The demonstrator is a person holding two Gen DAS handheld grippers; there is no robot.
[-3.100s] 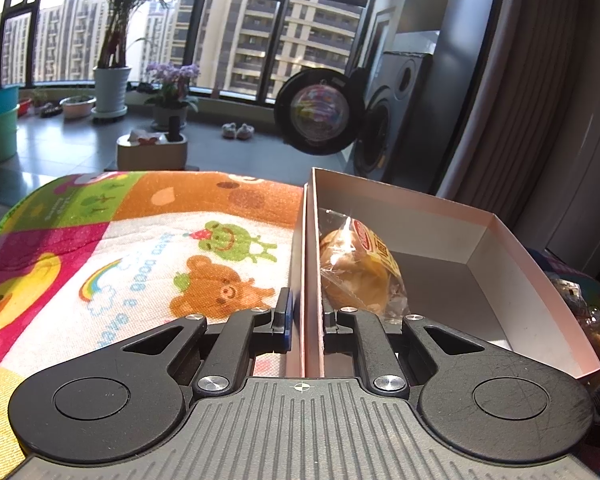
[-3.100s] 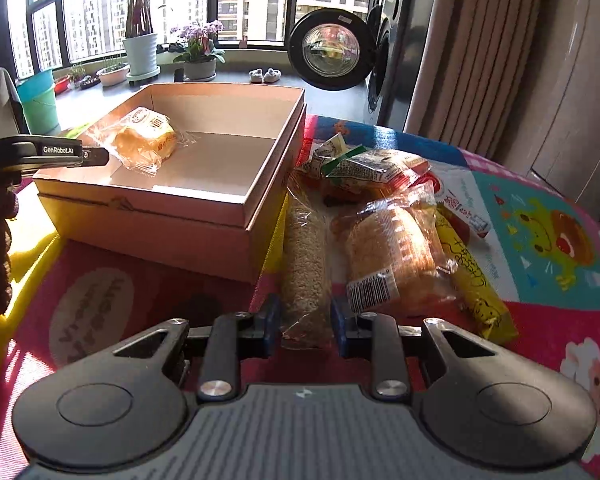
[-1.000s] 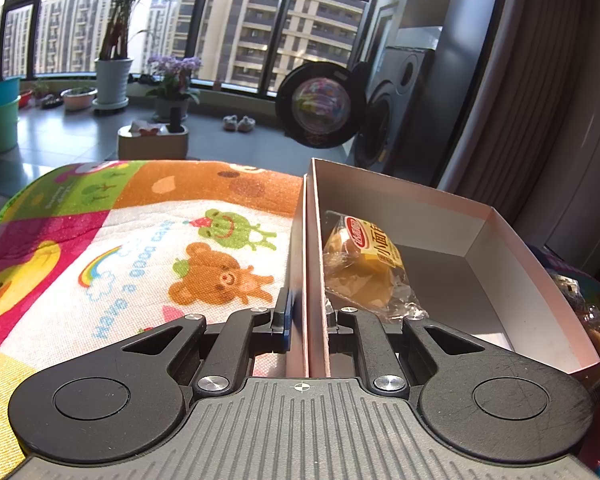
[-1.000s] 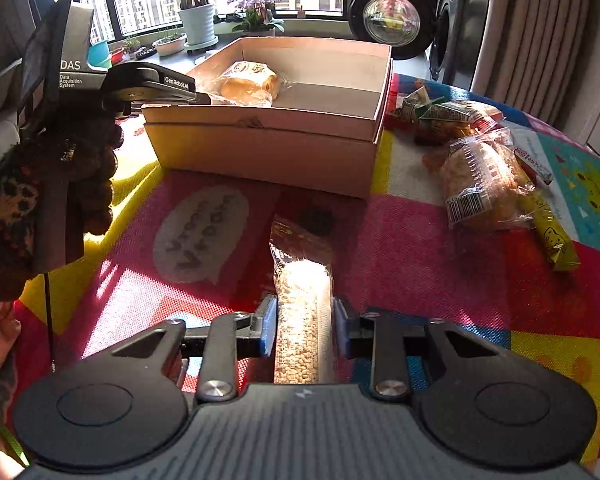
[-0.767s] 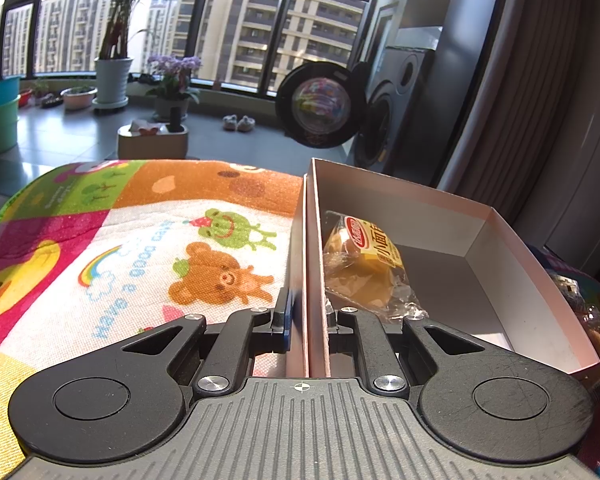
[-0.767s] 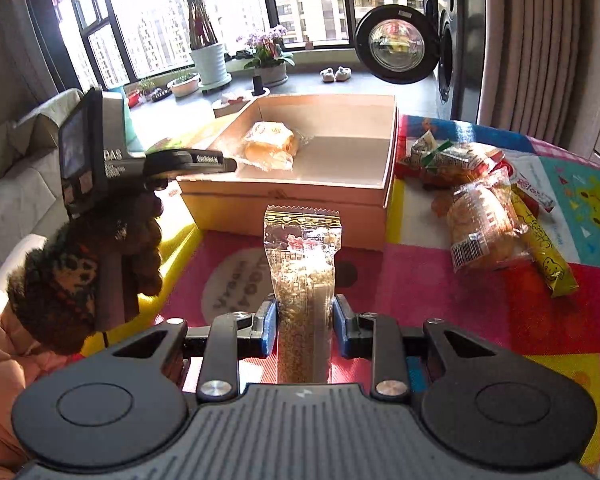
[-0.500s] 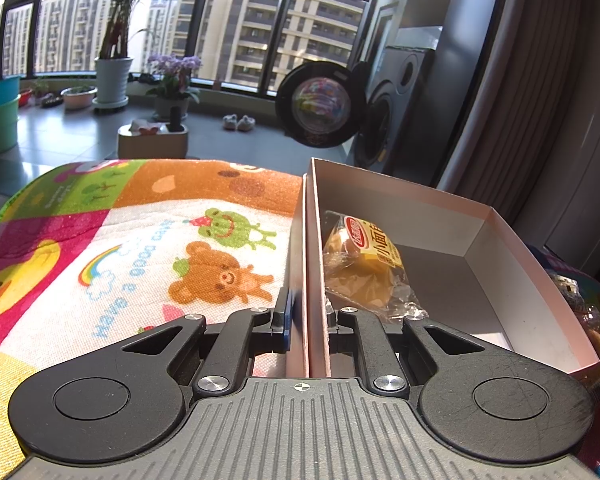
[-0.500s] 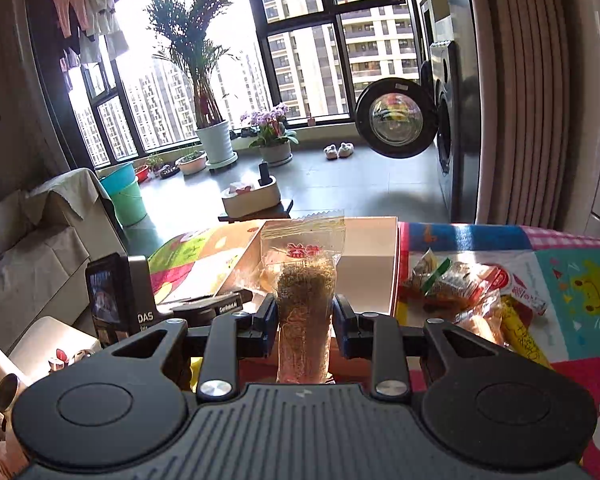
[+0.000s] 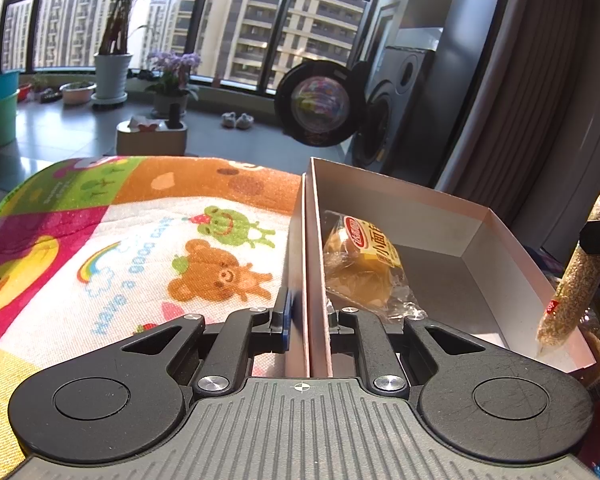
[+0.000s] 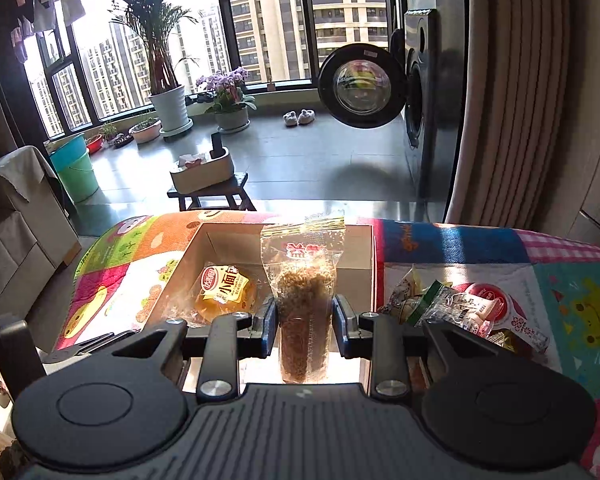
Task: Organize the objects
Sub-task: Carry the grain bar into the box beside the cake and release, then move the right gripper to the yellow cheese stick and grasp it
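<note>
Play mat (image 9: 148, 240): bright cartoon cloth with frog, bear and rainbow prints, covering the whole work surface; it runs out to the left of the box and, in the right wrist view, to the right of it too (image 10: 500, 256).
Cardboard box (image 9: 452, 216): open-topped, pale inside, sitting on the mat; its left wall runs straight away from the left wrist camera.
Left gripper (image 9: 308, 316): fingers closed on the near end of the box's left wall, one finger outside, the other inside.
Right gripper (image 10: 304, 320): fingers clamped on the grain packet, held above the near part of the box.
Grain packet (image 10: 305, 300): long clear bag of small tan grains, upright in the right wrist view; in the left wrist view (image 9: 572, 292) it hangs tilted, its lower tip over the near right corner of the box, just above the floor.
Bread bun (image 9: 364, 268): wrapped in clear plastic with a red and yellow label, lying inside the box against its left wall, close to the left gripper's inner finger.
Snack pile (image 10: 456, 308): several wrapped packets on the mat, just right of the box.
</note>
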